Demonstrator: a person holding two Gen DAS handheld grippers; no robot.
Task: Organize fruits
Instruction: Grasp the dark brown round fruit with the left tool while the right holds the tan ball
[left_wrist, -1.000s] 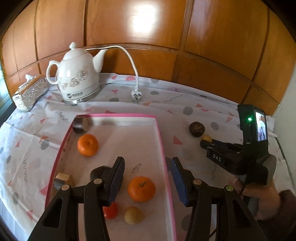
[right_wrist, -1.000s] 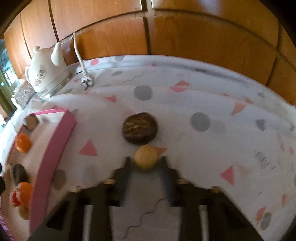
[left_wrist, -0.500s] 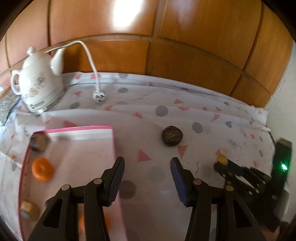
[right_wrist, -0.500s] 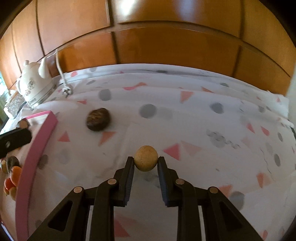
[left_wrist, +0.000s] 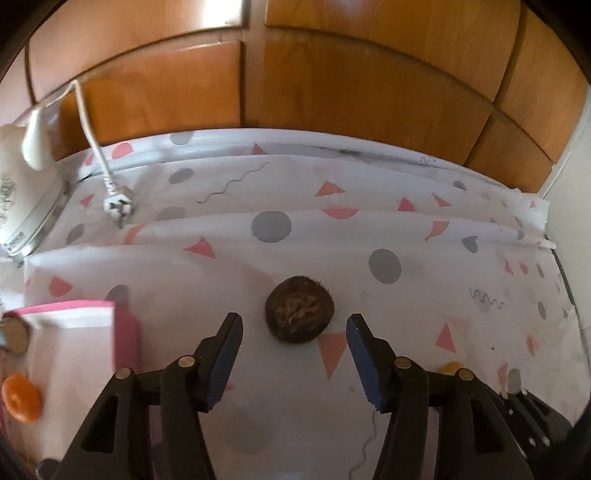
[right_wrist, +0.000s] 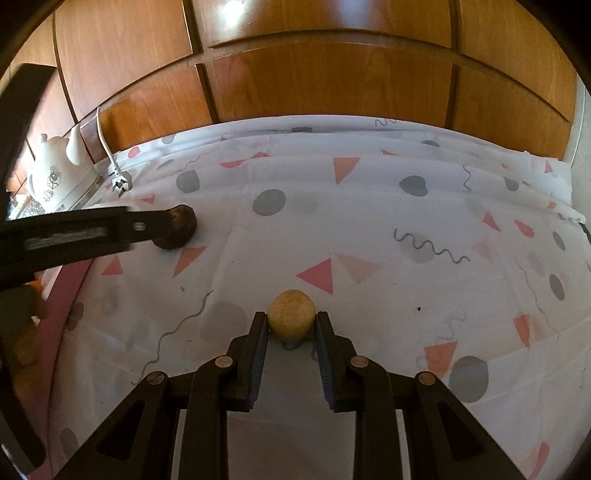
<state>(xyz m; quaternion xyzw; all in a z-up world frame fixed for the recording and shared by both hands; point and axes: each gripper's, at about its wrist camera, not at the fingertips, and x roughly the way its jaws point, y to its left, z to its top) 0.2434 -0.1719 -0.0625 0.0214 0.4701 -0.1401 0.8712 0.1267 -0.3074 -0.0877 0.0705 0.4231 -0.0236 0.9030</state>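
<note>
A dark brown, rough round fruit (left_wrist: 300, 314) lies on the patterned cloth right in front of my left gripper (left_wrist: 293, 321). Its jaws are opening, one fingertip on each side of the fruit and neither touching it. In the right wrist view the same fruit (right_wrist: 183, 229) shows behind the left gripper's black finger (right_wrist: 147, 227). My right gripper (right_wrist: 291, 318) is shut on a small tan round fruit (right_wrist: 291, 312), held just above the cloth. That tan fruit (left_wrist: 450, 367) peeks out at the lower right of the left wrist view. The pink-rimmed tray (left_wrist: 125, 332) at the left holds an orange (left_wrist: 21, 402).
A white kettle (left_wrist: 14, 192) with its cord and plug (left_wrist: 118, 206) stands at the back left. A wood-panelled wall runs along the back of the table. The cloth (right_wrist: 406, 240) spreads wide to the right, up to a white wall.
My left gripper has swung right from over the tray to the dark fruit, and its jaws have widened. My right gripper has carried the tan fruit away from the dark fruit.
</note>
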